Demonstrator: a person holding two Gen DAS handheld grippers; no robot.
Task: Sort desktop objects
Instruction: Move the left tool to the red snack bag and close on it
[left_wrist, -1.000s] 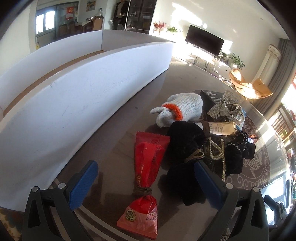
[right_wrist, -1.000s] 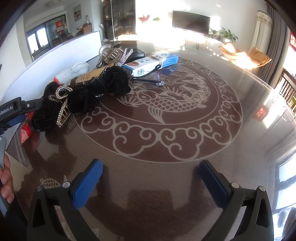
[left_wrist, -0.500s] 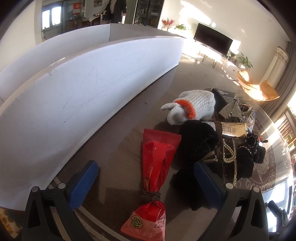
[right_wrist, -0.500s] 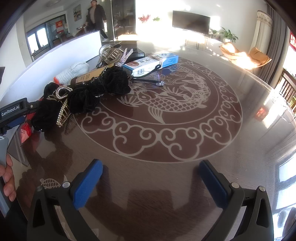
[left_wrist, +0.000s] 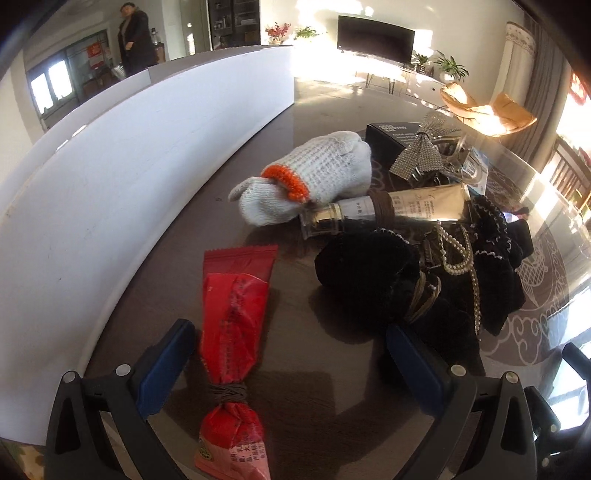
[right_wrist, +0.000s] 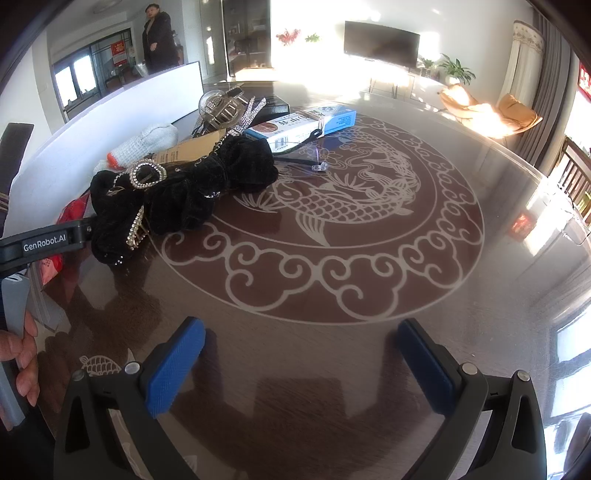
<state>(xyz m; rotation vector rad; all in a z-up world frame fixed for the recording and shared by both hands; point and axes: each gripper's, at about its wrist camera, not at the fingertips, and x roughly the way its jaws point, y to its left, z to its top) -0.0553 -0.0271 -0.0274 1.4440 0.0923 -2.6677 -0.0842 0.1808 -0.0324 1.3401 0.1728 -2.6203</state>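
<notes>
A red snack packet tied with a brown band lies between the fingers of my open left gripper, nearer the left finger, untouched. Beyond it sit a white knit glove with an orange cuff, a gold cosmetic tube, black velvet hair bows with pearls, a rhinestone bow clip and a black box. In the right wrist view the same pile appears at the left: black bows, a blue-and-white box, clear glasses. My right gripper hangs open over bare table.
A long white curved board stands along the left of the round glass-topped table with a fish pattern. A hand holds the left gripper's handle. A person stands far back in the room.
My left gripper has moved forward and swung right, so the red packet and the pile look closer. The right gripper has stayed put. The person in the background has walked.
</notes>
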